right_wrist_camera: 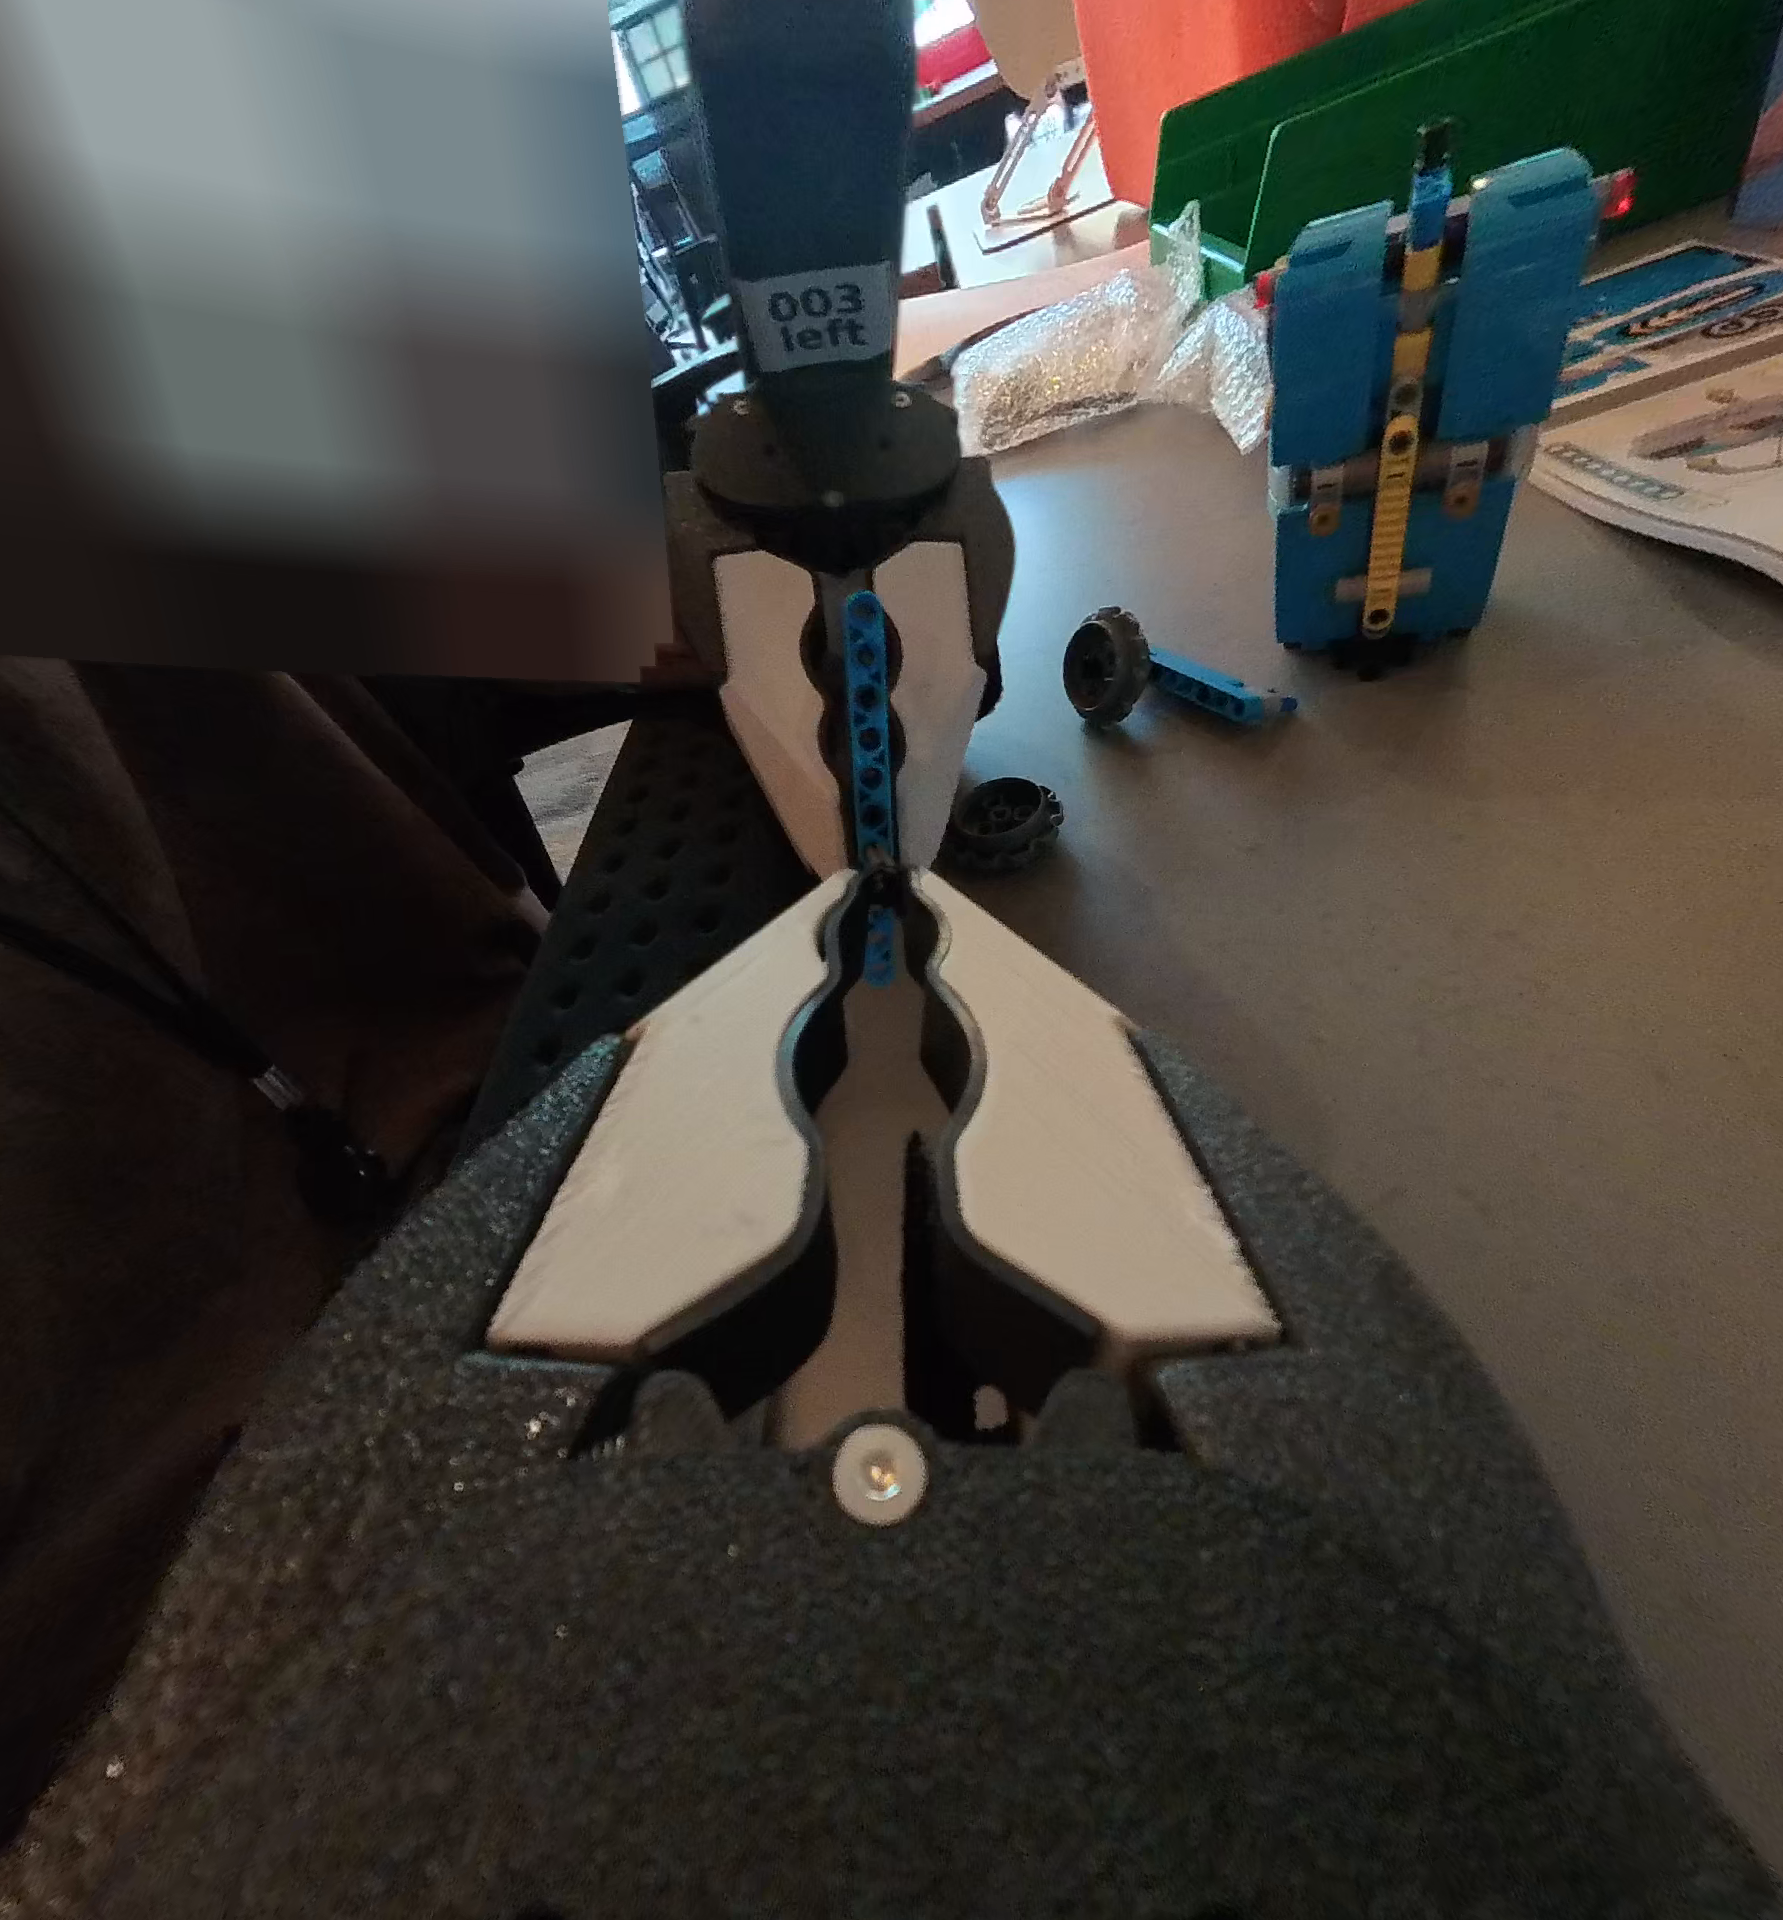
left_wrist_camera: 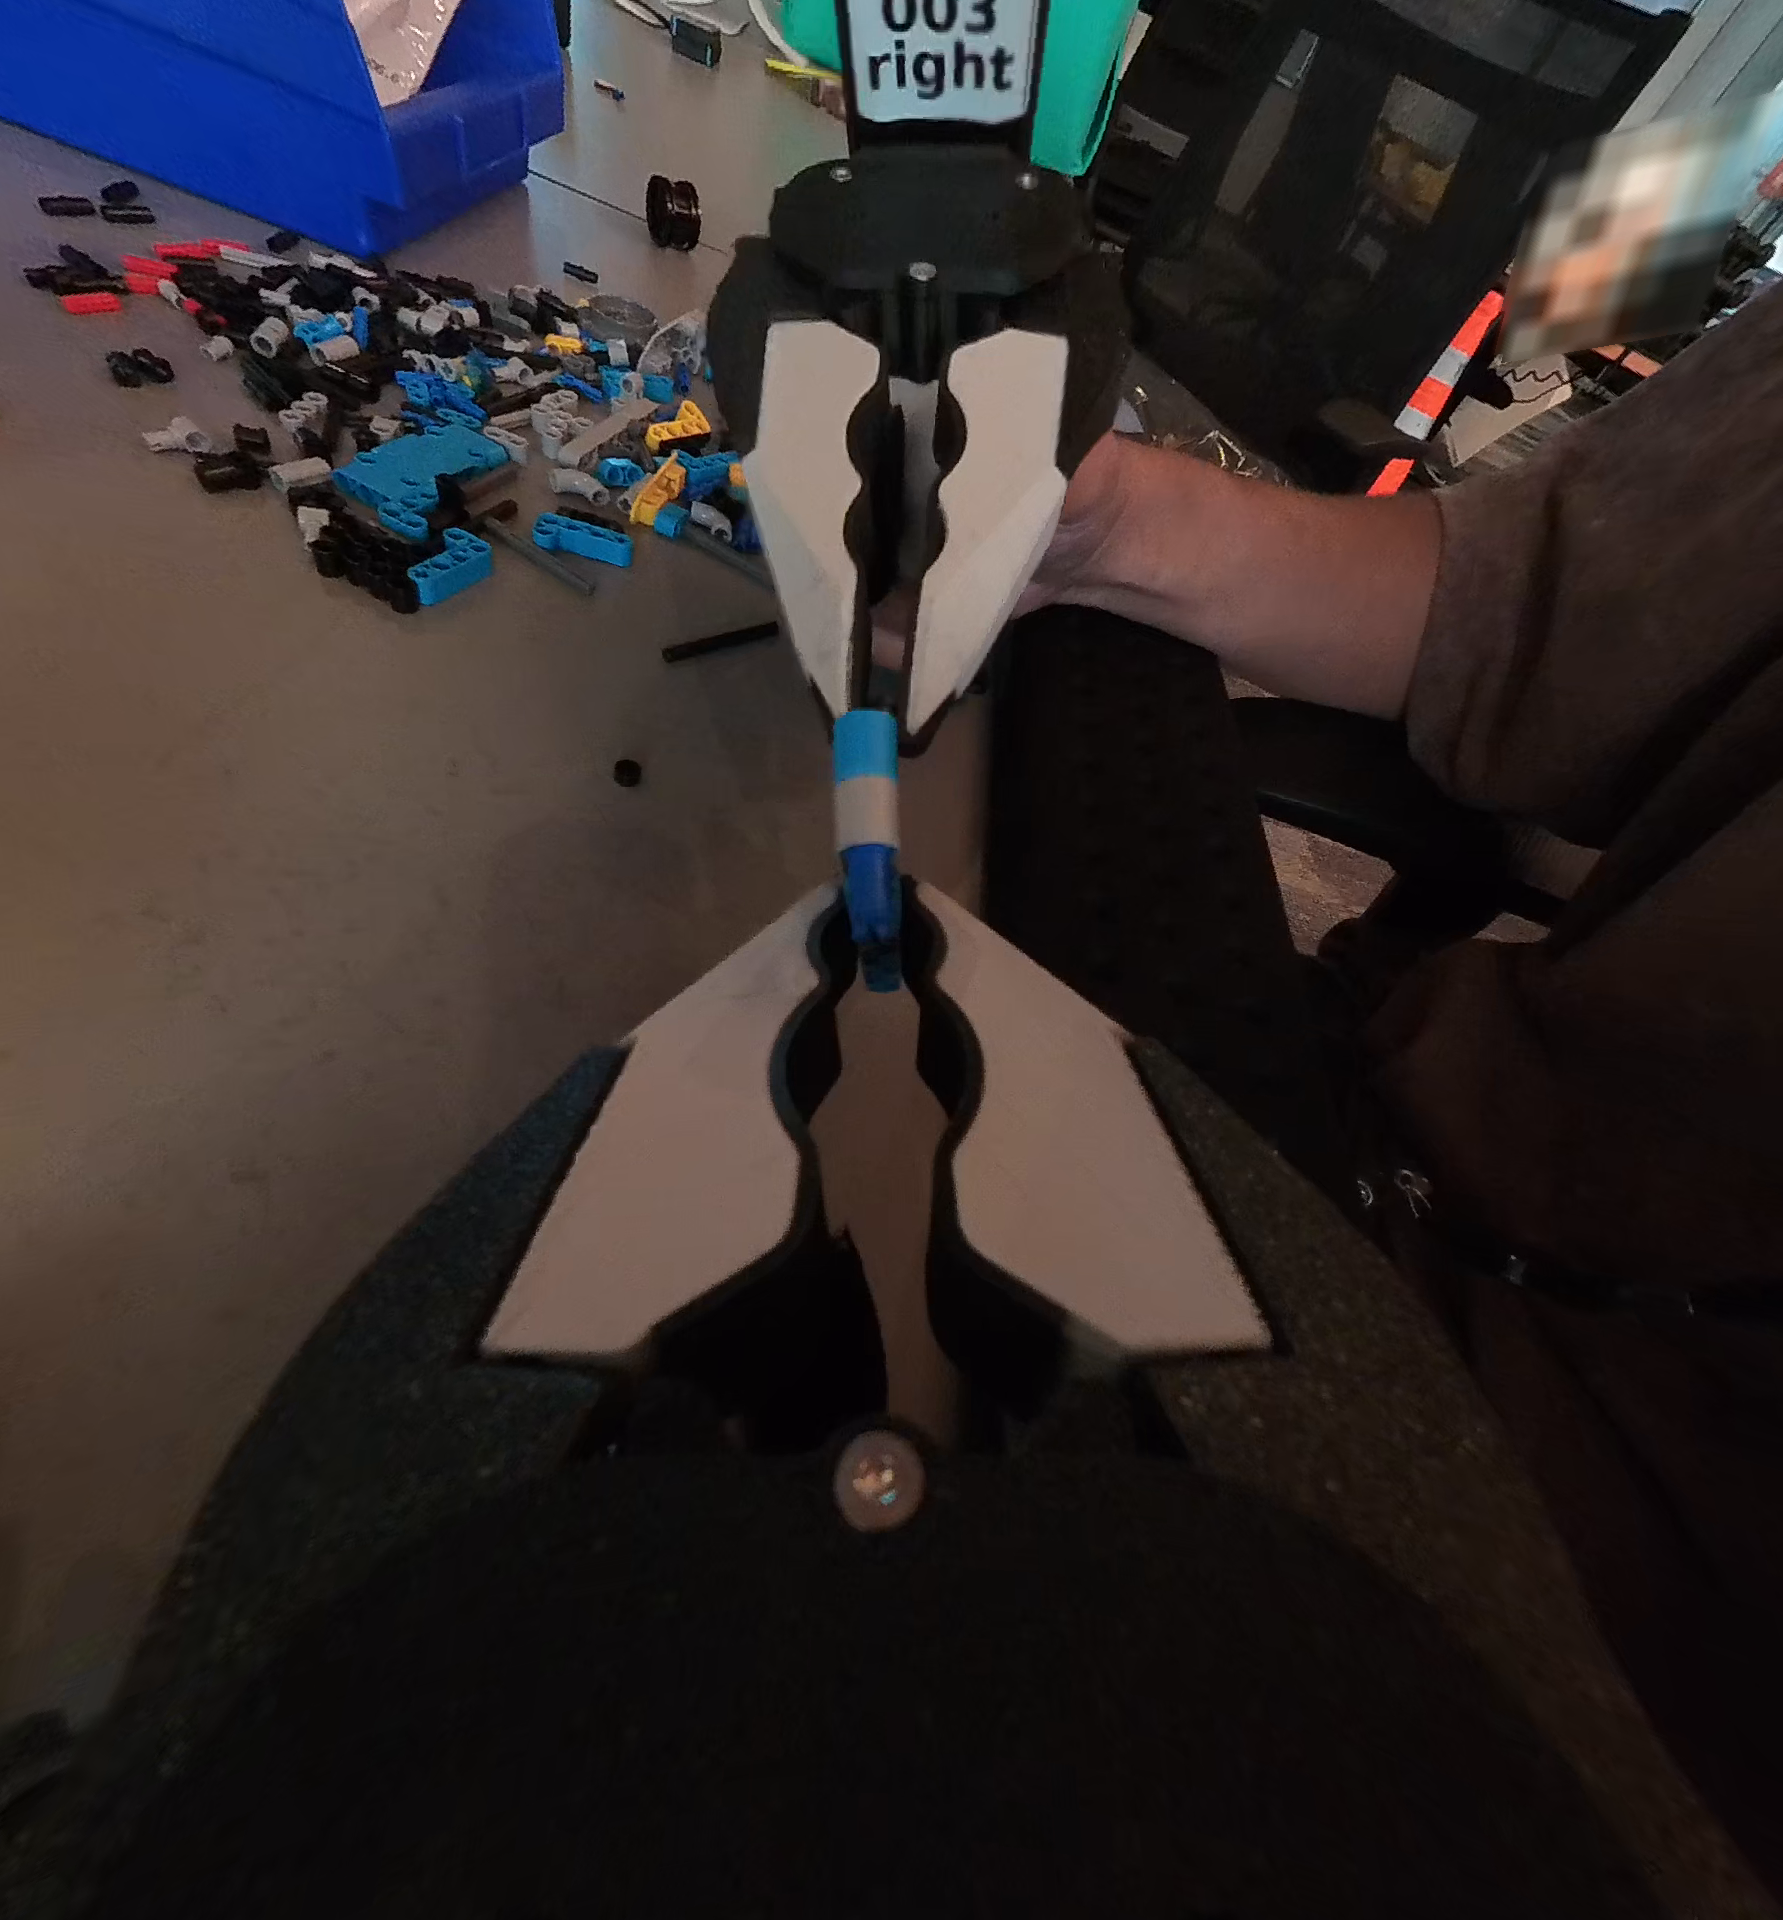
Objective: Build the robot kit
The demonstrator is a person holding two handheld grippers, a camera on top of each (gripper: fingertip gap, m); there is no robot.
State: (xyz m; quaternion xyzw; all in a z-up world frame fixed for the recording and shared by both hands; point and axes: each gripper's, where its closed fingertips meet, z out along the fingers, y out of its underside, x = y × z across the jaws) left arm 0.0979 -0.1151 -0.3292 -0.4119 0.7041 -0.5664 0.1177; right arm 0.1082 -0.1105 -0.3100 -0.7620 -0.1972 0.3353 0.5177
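Note:
The two grippers meet tip to tip above the table edge. In the left wrist view my left gripper (left_wrist_camera: 871, 914) is shut on the dark blue end of a slim brick piece (left_wrist_camera: 866, 800) with light blue and white bands. The right gripper (left_wrist_camera: 874, 707) comes from above and is shut on its light blue end. In the right wrist view my right gripper (right_wrist_camera: 876, 894) is shut on a short blue holed piece (right_wrist_camera: 879, 951). The left gripper (right_wrist_camera: 879, 847) faces it, with a long blue holed beam (right_wrist_camera: 869, 717) between its fingers.
A pile of loose bricks (left_wrist_camera: 430, 436), a blue bin (left_wrist_camera: 243, 114) and a black wheel (left_wrist_camera: 674, 213) lie on the grey table. A person's forearm (left_wrist_camera: 1240, 592) holds the right gripper. A blue built model (right_wrist_camera: 1417, 416), two wheels (right_wrist_camera: 1006, 826), a green bin (right_wrist_camera: 1438, 135) and a booklet (right_wrist_camera: 1697, 457) are on the right. My two grippers' fingertips are within a few centimetres of each other. The blue built model (right_wrist_camera: 1417, 416) is about 20 cm from both grippers' fingertips.

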